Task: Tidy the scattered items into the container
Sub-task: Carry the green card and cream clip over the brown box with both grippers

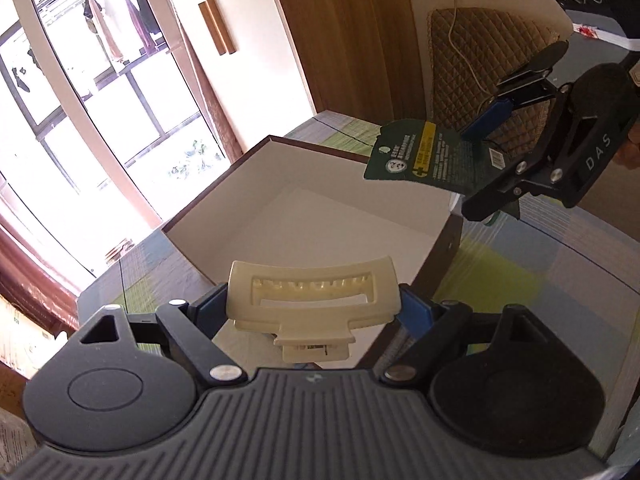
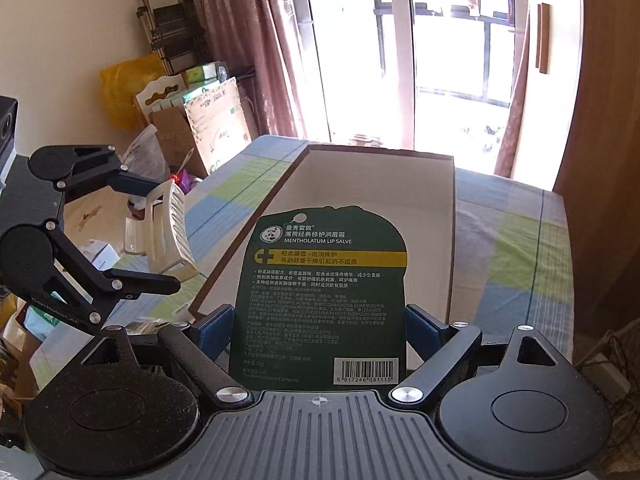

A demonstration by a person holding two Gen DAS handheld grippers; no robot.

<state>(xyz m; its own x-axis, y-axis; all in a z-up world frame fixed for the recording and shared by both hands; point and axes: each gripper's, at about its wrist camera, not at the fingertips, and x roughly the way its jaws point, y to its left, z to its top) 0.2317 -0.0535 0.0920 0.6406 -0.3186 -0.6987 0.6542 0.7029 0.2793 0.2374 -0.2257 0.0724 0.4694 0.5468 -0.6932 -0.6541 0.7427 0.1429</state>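
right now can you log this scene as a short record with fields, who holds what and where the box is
left gripper: shut on cream plastic claw hair clip
right gripper: shut on dark green lip salve card pack
container: open white-lined cardboard box with dark brown rim, on the checked cloth
box contents: none visible
clip position: held near the box's near edge
card position: held up by the box's right side
background: bright window
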